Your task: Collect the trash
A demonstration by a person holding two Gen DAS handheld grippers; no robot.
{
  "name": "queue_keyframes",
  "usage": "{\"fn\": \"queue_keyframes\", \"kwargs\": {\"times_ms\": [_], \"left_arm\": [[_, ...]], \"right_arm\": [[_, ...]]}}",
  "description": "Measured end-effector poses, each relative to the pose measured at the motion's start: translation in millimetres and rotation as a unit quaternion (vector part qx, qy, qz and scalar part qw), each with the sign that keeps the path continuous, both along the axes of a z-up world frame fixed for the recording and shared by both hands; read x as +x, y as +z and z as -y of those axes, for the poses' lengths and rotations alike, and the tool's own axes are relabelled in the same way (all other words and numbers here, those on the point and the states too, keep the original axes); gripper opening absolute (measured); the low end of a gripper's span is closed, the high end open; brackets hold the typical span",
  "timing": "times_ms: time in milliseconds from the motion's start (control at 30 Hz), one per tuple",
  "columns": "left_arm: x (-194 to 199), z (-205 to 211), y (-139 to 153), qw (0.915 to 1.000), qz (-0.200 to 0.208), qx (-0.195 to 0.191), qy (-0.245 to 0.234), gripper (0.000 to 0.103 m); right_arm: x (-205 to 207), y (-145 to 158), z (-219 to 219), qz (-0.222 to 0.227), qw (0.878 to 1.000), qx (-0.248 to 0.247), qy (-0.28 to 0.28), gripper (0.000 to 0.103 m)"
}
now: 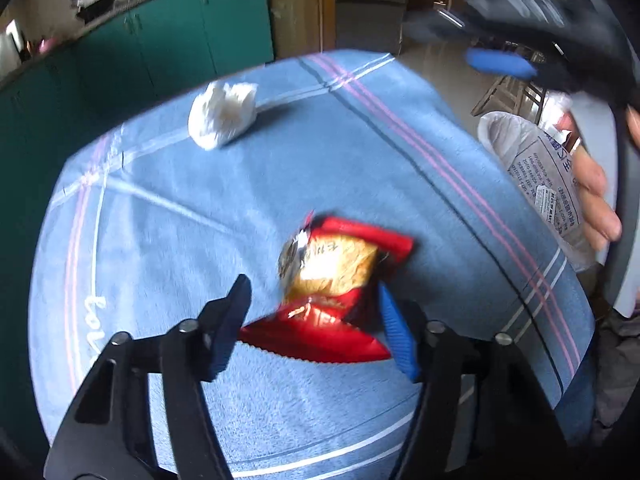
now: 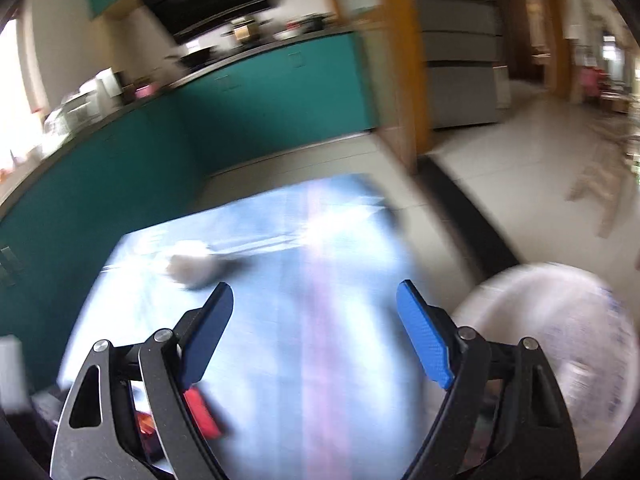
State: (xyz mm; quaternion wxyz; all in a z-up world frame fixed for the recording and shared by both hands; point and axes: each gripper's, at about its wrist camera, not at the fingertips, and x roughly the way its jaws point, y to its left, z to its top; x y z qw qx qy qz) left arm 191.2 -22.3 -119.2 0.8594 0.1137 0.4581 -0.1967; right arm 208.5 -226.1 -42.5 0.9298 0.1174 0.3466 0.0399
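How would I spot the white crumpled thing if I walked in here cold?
Find the blue striped cloth covering the table. Near its far edge, towards the green cabinets, sits a crumpled tissue wad. It is plain white, unlike the shiny red snack wrapper.

Crumpled red wrapper (image 1: 332,292) and white tissue (image 1: 222,114) lie apart.

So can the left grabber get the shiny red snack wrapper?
Probably yes. The left gripper is open, and the shiny red snack wrapper lies between its fingers on the blue towel, with nothing blocking it.
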Motion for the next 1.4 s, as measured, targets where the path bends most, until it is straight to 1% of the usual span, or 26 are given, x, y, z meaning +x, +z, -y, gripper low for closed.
{"fn": "queue_keyframes", "kwargs": {"times_ms": [100, 167, 233, 367, 433, 500, 533, 567, 600, 667, 833, 900, 1033, 1100, 1200, 1267, 1333, 1400], "left_arm": [[3, -9, -5, 0.9999, -0.010, -0.004, 0.011, 0.062], [2, -14, -4, 0.9998, -0.008, -0.005, 0.015, 0.062], [0, -18, -3, 0.9999, -0.002, -0.006, 0.016, 0.062], [-3, -28, 2, 0.9998, 0.004, -0.009, 0.018, 0.063], [-4, -30, 5, 0.9998, 0.007, -0.010, 0.019, 0.068], [-5, -34, 8, 0.9996, 0.012, -0.011, 0.022, 0.071], [-2, -36, 10, 0.9996, 0.013, -0.013, 0.023, 0.071], [-2, -37, 11, 0.9995, 0.013, -0.015, 0.024, 0.071], [-1, -38, 12, 0.9994, 0.014, -0.017, 0.025, 0.072], [2, -40, 14, 0.9993, 0.015, -0.021, 0.027, 0.073], [10, -38, 15, 0.9989, 0.009, -0.037, 0.026, 0.079], [8, -37, 13, 0.9988, 0.004, -0.043, 0.024, 0.081], [13, -31, 8, 0.9984, -0.011, -0.048, 0.028, 0.083], [16, -27, 7, 0.9982, -0.015, -0.049, 0.031, 0.084], [19, -26, 6, 0.9978, -0.022, -0.053, 0.033, 0.085], [20, -27, 7, 0.9974, -0.024, -0.058, 0.035, 0.087], [21, -30, 8, 0.9972, -0.021, -0.059, 0.040, 0.087], [24, -34, 9, 0.9969, -0.021, -0.061, 0.046, 0.088]], "right_arm": [[39, 3, -50, -0.003, 0.999, -0.016, 0.051, 0.082], [62, 0, -81, -0.009, 0.996, -0.011, 0.087, 0.083], [89, -8, -106, -0.033, 0.995, -0.010, 0.098, 0.085], [131, -32, -136, -0.079, 0.992, -0.021, 0.098, 0.085], [144, -44, -146, -0.099, 0.990, -0.028, 0.099, 0.085], [151, -56, -158, -0.119, 0.986, -0.047, 0.107, 0.085], [151, -60, -159, -0.123, 0.984, -0.053, 0.114, 0.082], [150, -63, -162, -0.127, 0.982, -0.059, 0.123, 0.067], [148, -65, -163, -0.129, 0.981, -0.066, 0.127, 0.059], [138, -64, -159, -0.126, 0.981, -0.062, 0.137, 0.051], [96, -38, -128, -0.097, 0.982, -0.081, 0.137, 0.050], [69, -25, -103, -0.087, 0.985, -0.079, 0.123, 0.050], [17, -13, -60, -0.070, 0.989, -0.073, 0.111, 0.052], [-4, -16, -47, -0.065, 0.988, -0.080, 0.112, 0.053], [-25, -26, -31, -0.071, 0.988, -0.078, 0.116, 0.060], [-33, -32, -22, -0.073, 0.988, -0.062, 0.122, 0.070], [-38, -31, -11, -0.068, 0.990, -0.047, 0.118, 0.077], [-40, -29, -6, -0.059, 0.991, -0.040, 0.114, 0.079]]}}
